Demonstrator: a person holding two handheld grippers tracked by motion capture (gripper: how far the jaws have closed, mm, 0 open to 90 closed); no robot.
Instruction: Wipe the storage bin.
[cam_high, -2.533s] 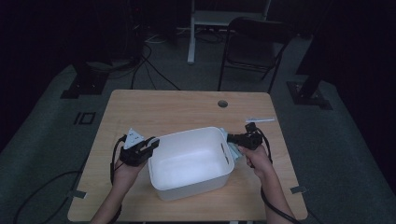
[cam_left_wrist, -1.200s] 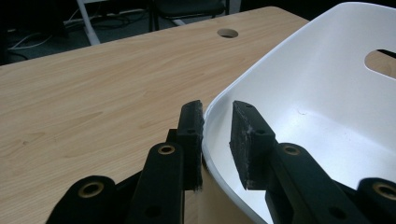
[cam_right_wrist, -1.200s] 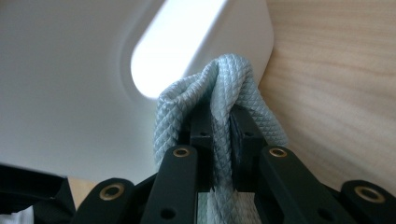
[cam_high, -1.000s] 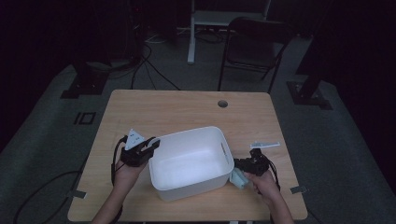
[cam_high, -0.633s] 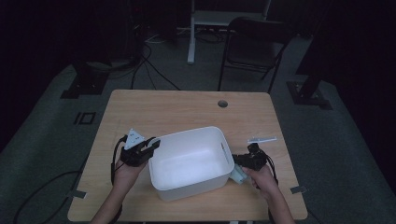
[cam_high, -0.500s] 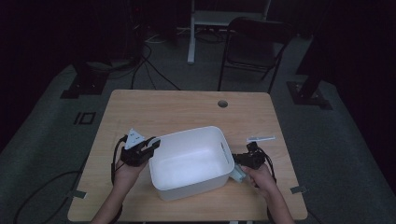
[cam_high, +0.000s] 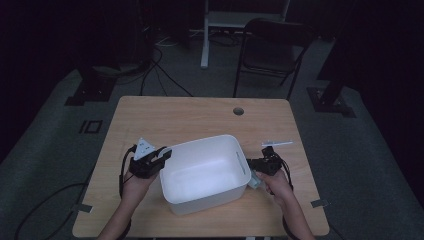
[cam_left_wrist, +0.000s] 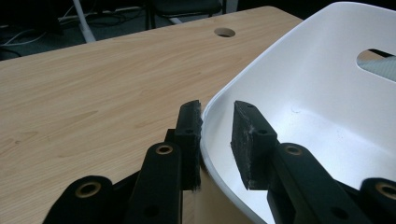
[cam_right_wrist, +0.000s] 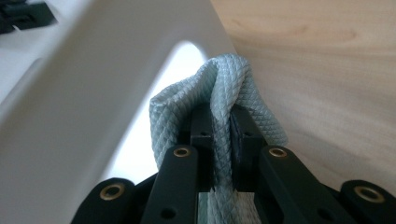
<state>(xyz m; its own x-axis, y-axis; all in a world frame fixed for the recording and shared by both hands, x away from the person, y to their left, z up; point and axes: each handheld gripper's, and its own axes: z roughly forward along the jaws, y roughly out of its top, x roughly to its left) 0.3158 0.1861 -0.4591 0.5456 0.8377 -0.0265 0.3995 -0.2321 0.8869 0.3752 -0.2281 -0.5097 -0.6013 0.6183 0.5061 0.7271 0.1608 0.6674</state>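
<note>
Cloth (cam_right_wrist: 219, 98) of pale green, with a diamond weave, was pinched between the jaws of the right tool (cam_right_wrist: 222, 126), and it bulged over their tips. It was pressed against the outer side of the white tub (cam_high: 200, 192), near the handle slot. The left tool (cam_left_wrist: 217, 135) stood astride the tub's opposite rim, one jaw outside and one inside. The tub rested on the desk (cam_high: 175, 120).

The left gripper (cam_high: 162, 156) is sitting with jaws slightly parted — the right gripper (cam_high: 251, 165) is clamping tight, both forearms reaching forward.
</note>
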